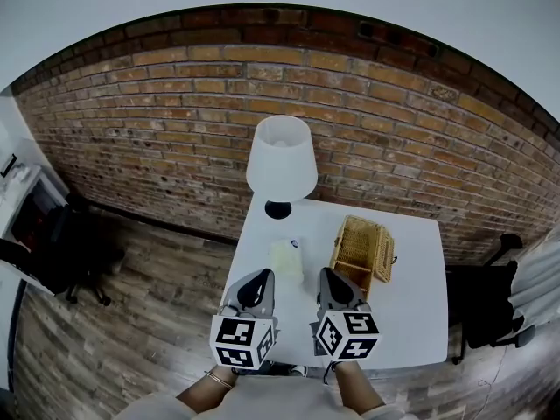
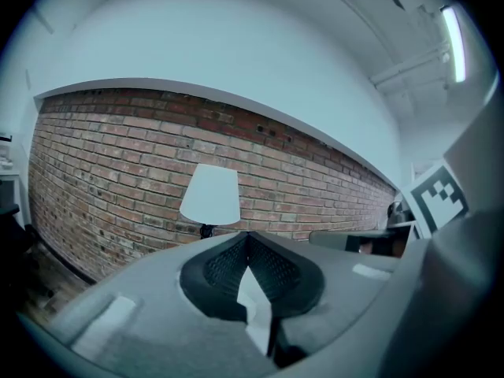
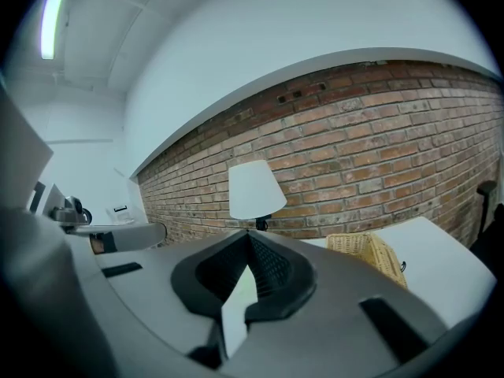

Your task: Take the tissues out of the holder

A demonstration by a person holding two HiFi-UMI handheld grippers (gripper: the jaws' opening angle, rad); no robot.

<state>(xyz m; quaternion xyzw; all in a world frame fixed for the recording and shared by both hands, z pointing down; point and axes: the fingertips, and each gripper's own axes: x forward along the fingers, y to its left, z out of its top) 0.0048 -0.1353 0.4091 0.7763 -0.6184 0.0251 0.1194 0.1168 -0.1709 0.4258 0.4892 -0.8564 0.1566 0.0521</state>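
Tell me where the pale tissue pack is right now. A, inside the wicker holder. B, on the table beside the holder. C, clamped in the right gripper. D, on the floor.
B: the tissue pack lies flat on the white table, just left of the wicker holder and outside it.

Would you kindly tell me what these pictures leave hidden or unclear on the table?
Wicker holder interior: too small in the head view; the right gripper view sees it only from the side.
Pale packet: too small and soft in the head view to identify.
Table near edge: partly covered by the left tongs and right tongs.
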